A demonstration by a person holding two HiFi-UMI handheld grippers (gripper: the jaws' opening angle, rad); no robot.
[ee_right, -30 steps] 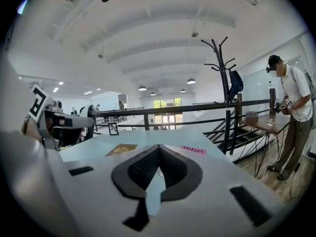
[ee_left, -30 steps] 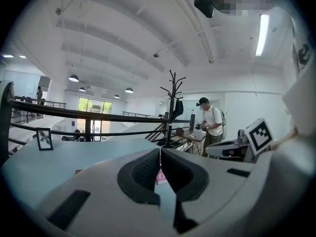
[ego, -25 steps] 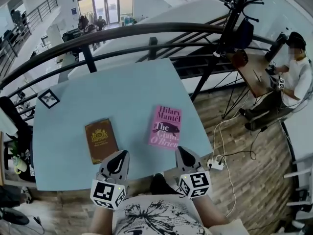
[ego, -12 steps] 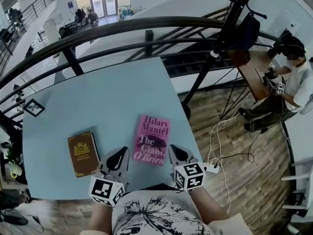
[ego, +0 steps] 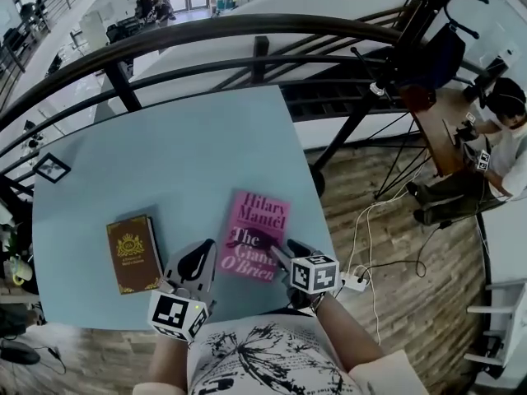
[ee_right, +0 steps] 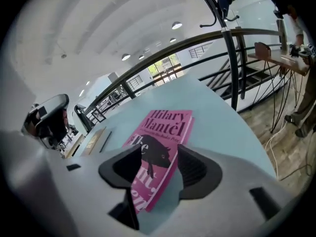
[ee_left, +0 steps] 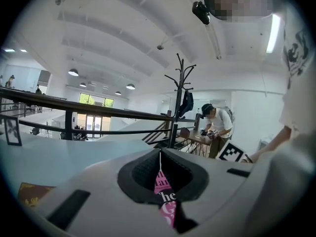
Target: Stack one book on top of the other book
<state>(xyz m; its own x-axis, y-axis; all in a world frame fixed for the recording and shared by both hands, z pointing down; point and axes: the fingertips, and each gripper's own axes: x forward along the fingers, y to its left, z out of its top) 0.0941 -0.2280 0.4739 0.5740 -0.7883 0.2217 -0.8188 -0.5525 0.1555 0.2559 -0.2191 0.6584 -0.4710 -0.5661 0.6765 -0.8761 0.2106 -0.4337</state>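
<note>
A pink book point(ego: 257, 235) lies flat on the light blue table point(ego: 165, 163), near its front right. To its left lies a brown book point(ego: 132, 253) with a gold emblem. My right gripper point(ego: 282, 253) hangs tilted down over the pink book's near right corner. Its jaws are opening, and the pink book point(ee_right: 160, 142) lies under the gap with nothing pressed between them. My left gripper point(ego: 196, 257) is shut and empty, hovering between the two books near the front edge. Past its closed tips point(ee_left: 159, 154) a strip of the pink book point(ee_left: 165, 201) shows.
A small framed picture point(ego: 51, 168) stands at the table's far left. A dark curved railing point(ego: 247, 44) runs behind the table. To the right are wooden floor, cables with a power strip point(ego: 356, 282), and a person at a desk point(ego: 504, 130).
My right gripper has dropped and tipped down onto the pink book's near right corner, and its jaws have spread. The left gripper has shifted forward over the table edge, still shut.
</note>
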